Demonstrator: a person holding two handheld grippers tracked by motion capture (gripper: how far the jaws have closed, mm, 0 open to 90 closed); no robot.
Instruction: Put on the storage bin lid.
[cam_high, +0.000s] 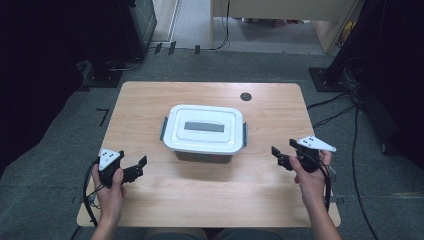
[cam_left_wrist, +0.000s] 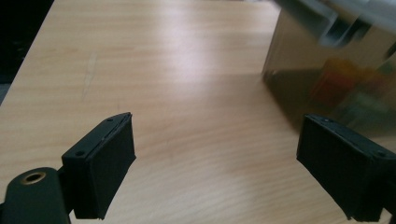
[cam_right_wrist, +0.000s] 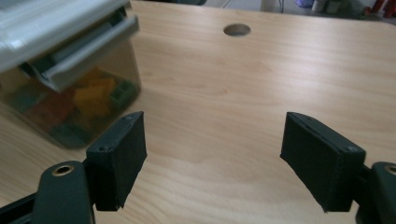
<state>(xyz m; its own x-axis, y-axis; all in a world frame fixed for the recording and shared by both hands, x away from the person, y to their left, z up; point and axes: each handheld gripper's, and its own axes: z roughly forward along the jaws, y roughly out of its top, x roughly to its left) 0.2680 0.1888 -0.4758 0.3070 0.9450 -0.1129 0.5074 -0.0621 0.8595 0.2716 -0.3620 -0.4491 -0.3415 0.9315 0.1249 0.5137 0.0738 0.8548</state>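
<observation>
Wooden surface (cam_high: 150, 100) is being kept bare around the lidded storage box (cam_high: 204, 128) at its middle — both side latches are thereby being left reachable. Left hand-held gripper (cam_high: 141, 165) and right hand-held gripper (cam_high: 279, 156) are being held wide and empty, flanking it.

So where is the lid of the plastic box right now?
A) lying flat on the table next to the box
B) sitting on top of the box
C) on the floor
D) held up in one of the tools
B: in the high view the white lid sits on top of the box with the grey side latches down, and both tools are away from it.
</observation>
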